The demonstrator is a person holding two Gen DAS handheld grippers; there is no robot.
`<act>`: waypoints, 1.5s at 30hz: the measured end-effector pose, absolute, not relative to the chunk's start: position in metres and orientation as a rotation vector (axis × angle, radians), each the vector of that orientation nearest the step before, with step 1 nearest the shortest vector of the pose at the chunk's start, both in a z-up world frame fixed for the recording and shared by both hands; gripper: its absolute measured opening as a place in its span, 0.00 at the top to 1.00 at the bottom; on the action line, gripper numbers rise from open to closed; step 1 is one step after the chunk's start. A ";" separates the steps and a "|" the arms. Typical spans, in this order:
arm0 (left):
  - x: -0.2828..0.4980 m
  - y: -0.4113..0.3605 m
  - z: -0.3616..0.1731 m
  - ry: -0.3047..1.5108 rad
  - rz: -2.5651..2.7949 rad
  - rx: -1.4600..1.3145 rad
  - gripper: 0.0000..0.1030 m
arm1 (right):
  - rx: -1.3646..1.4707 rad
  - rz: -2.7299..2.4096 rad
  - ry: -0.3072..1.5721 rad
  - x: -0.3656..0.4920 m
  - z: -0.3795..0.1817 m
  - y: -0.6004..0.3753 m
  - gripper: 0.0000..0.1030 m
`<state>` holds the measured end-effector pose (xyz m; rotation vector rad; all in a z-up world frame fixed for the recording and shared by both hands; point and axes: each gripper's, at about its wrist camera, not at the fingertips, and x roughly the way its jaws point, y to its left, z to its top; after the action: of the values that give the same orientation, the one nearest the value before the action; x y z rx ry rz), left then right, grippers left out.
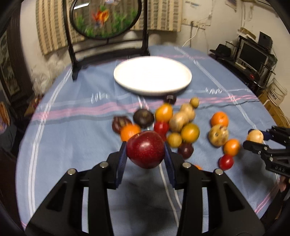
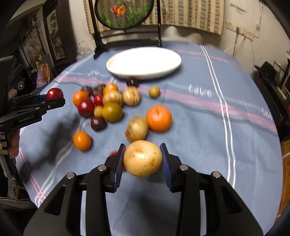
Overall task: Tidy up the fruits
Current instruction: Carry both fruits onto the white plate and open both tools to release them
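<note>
Left gripper [image 1: 145, 151], low centre of its own view, points steeply down over the tablecloth [image 1: 72, 145], its blue pads pressed on either side of a dark red apple [image 1: 145, 149] held clear of the cloth. Right gripper [image 2: 143, 158], low centre of its view, has the same downward pitch, and its pads clamp a pale yellow round fruit [image 2: 142, 158], also off the cloth. At the left edge of the right view, a hand [image 2: 13, 143] grips the other tool's handle. Loose fruit lies in the middle of the frame, blurred, so counts are approximate: about four orange ones, including a large orange [image 2: 159, 118] right of centre; about three small red; about four dark purple; about five tan or speckled; three or four yellow-green. One white plate [image 2: 144, 62], upper centre, sits beyond the pile with nothing on it, a dark fruit [image 2: 132, 82] just beside its near rim. One round framed fish picture [image 2: 124, 12] on a black stand is at top centre.
</note>
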<state>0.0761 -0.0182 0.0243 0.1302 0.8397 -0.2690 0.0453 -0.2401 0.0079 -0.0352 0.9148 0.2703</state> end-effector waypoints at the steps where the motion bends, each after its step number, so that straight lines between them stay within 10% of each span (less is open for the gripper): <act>1: 0.080 -0.018 0.032 0.829 -0.265 0.141 0.62 | -0.037 0.280 0.897 0.050 0.017 -0.240 0.63; 14: 0.176 -0.042 0.083 0.783 -0.274 0.146 0.62 | 0.017 0.330 0.820 0.161 0.076 -0.238 0.62; 34: 0.395 -0.065 -0.041 1.081 -0.157 0.040 0.61 | -0.025 0.244 1.035 0.386 -0.027 -0.223 0.62; 38: 0.400 -0.064 -0.036 1.053 -0.159 -0.006 0.31 | -0.084 0.207 1.049 0.398 -0.035 -0.215 0.61; 45: 0.382 -0.064 -0.009 0.984 -0.176 0.017 0.25 | -0.060 0.201 0.992 0.387 -0.022 -0.219 0.59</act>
<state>0.3820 -0.0642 -0.0092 0.0169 0.9841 -0.1765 0.3871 -0.2186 -0.0223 -0.0598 0.9920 0.2013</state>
